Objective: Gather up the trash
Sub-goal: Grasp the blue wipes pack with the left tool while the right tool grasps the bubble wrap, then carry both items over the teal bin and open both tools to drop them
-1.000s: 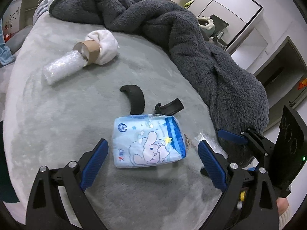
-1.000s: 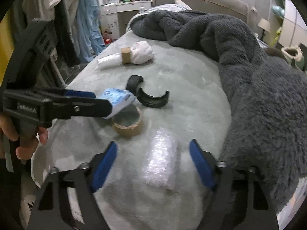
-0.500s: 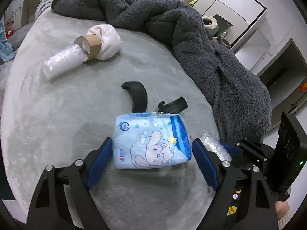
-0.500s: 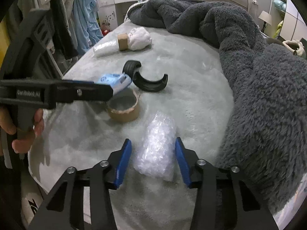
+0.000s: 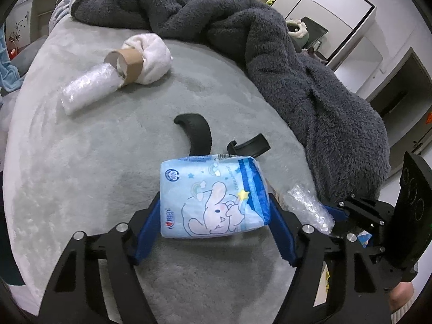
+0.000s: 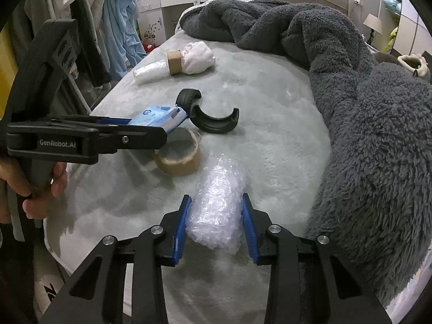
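Trash is gripped on both sides: the left tool (image 5: 214, 221) is clamped on a blue tissue pack (image 5: 213, 197), the right tool (image 6: 216, 224) on a bubble-wrap wad (image 6: 218, 205), both low over the bed (image 5: 81, 162). Just beyond the pack lie a tape roll (image 6: 176, 158) and two black curved pieces (image 6: 216, 120); further off, a cardboard tube (image 5: 127, 64) with a white cloth (image 5: 154, 54) and a second wrap roll (image 5: 89, 89). Step judged: pickup, grasps made, lift pending. Next move calls for a bin; none is seen. "GenRobot.AI" is read on the left tool; a cartoon rabbit is printed on the pack, its small text illegible.
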A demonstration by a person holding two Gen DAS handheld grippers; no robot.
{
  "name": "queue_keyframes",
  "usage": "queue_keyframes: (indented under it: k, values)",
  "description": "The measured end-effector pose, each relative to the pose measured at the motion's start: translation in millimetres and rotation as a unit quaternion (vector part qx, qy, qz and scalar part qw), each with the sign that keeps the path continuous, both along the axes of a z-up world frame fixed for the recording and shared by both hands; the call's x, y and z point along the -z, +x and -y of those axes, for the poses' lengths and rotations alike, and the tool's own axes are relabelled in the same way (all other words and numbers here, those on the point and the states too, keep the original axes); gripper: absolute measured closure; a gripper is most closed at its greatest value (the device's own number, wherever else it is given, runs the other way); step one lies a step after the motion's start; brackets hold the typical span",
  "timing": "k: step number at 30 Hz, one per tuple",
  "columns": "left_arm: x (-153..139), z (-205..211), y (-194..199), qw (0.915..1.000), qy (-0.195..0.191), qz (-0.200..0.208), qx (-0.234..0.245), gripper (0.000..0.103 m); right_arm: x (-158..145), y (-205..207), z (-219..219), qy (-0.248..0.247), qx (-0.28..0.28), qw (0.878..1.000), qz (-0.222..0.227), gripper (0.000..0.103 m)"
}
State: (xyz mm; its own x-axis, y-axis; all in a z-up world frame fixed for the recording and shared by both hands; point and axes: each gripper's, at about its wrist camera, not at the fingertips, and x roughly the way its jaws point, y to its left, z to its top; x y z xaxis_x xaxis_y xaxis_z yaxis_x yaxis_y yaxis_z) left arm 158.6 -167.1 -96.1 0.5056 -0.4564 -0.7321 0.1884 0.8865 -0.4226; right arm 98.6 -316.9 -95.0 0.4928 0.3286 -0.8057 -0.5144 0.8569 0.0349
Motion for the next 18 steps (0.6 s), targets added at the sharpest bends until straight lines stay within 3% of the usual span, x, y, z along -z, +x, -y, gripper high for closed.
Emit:
queue_keyframes:
  k: [5,18]
  values:
    - [-16,-8,-6,0.9996,0.001,0.027,-0.010,0.028,-13,-2,-2,0.026,0.008,1.000,0.005,0.066]
    - [-58,-33,-21,0.9934,0.050,0.097,-0.036,0.028,-43,3,-2,0.088,0.037,0.995,0.025,0.066]
